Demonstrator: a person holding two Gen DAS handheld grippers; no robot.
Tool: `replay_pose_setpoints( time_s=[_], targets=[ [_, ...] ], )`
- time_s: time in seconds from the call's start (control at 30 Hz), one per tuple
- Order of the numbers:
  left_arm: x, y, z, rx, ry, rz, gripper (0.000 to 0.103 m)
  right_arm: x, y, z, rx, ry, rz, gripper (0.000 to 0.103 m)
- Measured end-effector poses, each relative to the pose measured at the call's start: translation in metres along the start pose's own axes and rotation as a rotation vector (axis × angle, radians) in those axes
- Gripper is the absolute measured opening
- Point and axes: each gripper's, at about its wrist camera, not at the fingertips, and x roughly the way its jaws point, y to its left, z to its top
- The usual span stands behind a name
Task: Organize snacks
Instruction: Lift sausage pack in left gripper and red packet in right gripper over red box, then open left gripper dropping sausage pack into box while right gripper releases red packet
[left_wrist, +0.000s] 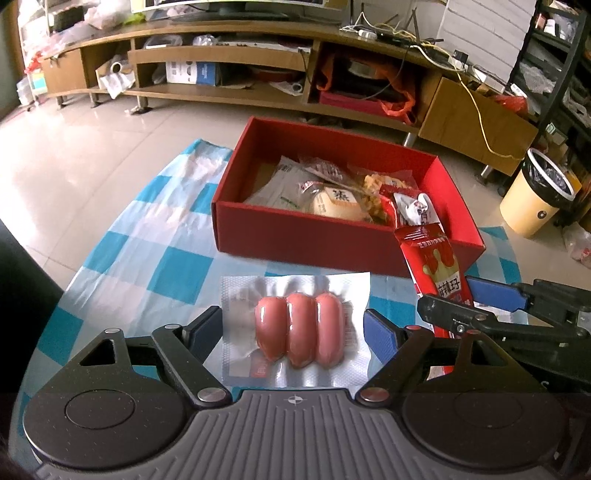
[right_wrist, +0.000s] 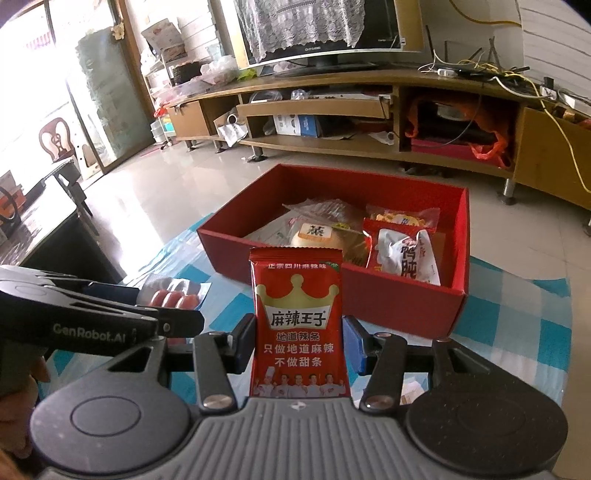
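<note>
The left gripper (left_wrist: 293, 325) holds a clear pack of three pink sausages (left_wrist: 295, 328), its two blue pads pressed on the pack's side edges, so the pack stays flat and level. The right gripper (right_wrist: 299, 339) is clamped on a red spicy-strip packet (right_wrist: 298, 325), which stands upright between the pads, so its top can go into the box first.

Both packs are lifted just above the checked cloth (left_wrist: 147, 258), near its front edge – neither appears to rest on it. The red box (right_wrist: 406, 302) stands toward the far edge of the cloth, open on top. Several snacks already lie inside, mostly in its right half: a round cake in wrap (left_wrist: 334, 203), a red-and-white pouch (right_wrist: 402, 251), a yellow snack bag (right_wrist: 402, 218).

I judge the two packs are carried together toward the box – the bare left part of its floor looks the easiest place for the sausages.
</note>
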Motion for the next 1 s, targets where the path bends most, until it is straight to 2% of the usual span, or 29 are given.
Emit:
replay_pose_setpoints(
  time_s=[0.57,1.0],
  targets=[
    [0.009,-0.011,0.036,-0.002,-0.052,0.009,0.085,0.003,-0.017,0.026,0.059,-0.058,-0.01,0.049],
    [0.031,-0.02,0.068,0.006,-0.074,0.025,0.084,0.018,-0.034,0.05,0.096,-0.086,-0.013,0.049]
  ],
)
